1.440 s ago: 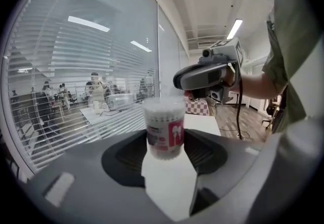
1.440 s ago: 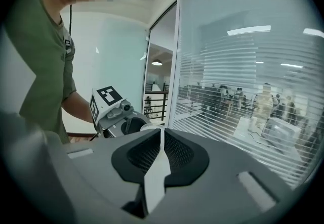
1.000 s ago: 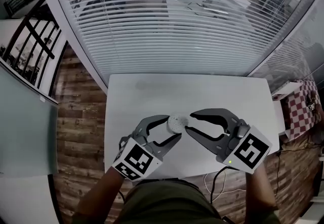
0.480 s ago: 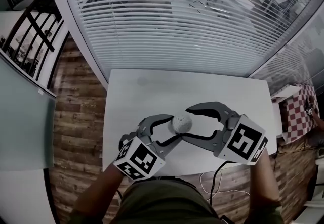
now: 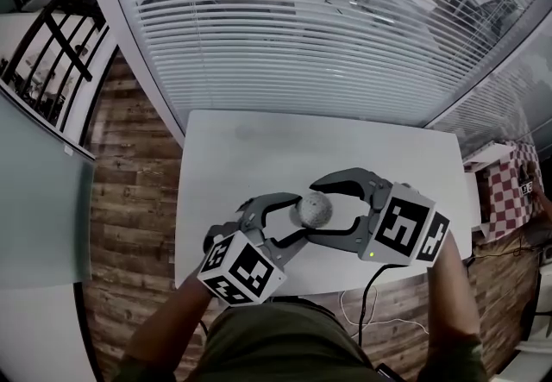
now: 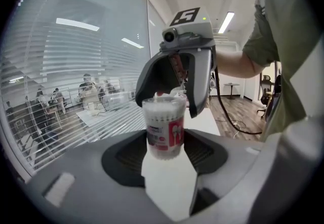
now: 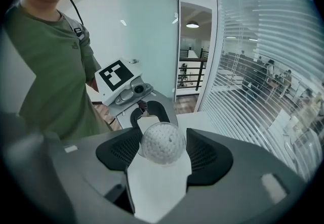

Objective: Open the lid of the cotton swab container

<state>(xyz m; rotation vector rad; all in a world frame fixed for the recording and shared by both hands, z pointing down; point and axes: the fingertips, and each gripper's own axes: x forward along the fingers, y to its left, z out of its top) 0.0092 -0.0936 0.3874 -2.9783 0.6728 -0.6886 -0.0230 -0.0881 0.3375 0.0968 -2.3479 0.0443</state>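
left gripper [image 6: 164,142]: clamped on the body of the cotton swab container [image 5: 314,209], which is held upright | right gripper [image 7: 162,148]: jaws just opened wide, set either side of the container's round top, not gripping | container: located over the white table [image 5: 259,156], near its front edge

Looking down from the head view, only the round top of the cotton swab container [image 5: 314,209] shows. Its body and base are hidden beneath that top and behind the jaws of the left gripper [image 5: 297,218]. Whether a clear lid sits over the swab tips [image 7: 162,142] cannot be told in any view. The print on the label [image 6: 164,134] is too small to read. In the left gripper view the right gripper [image 6: 171,104], whose jaws have just been opening with the container's top between them, hides the far side of the rim. The near edge of the surface [image 5: 259,156] is covered by both grippers and the person's arms [image 5: 168,320].
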